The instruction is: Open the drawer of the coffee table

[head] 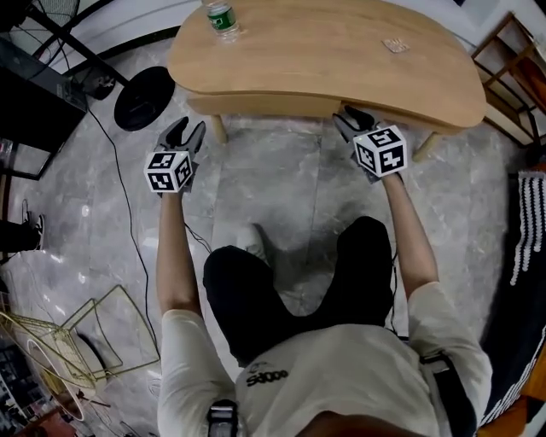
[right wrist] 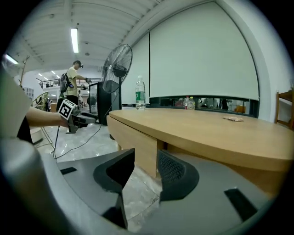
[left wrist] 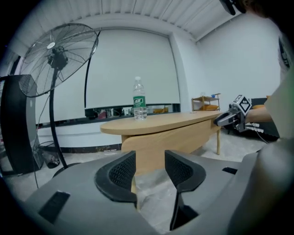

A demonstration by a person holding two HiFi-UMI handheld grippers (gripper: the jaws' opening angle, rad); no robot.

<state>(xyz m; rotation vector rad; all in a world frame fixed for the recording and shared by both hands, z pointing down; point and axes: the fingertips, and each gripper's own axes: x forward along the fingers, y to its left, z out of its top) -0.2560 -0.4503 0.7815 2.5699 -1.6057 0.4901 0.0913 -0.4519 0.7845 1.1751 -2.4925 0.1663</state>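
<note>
Still the reach step: left gripper (head: 189,130) and right gripper (head: 351,117), jaws spread and empty, should next grip the drawer (head: 281,104) under the bench's (head: 324,51) near edge.

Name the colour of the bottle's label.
Green. The bottle shows best in the left gripper view.

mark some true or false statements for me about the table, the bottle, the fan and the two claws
1. A water bottle stands upright on the coffee table. True.
2. The left claw is shut on the bottle. False: its jaws stand apart with nothing between them, and the bottle stands alone on the tabletop.
3. The right claw is open. True.
4. The fan stands on the tabletop. False: it stands on the floor beside the table.
</note>
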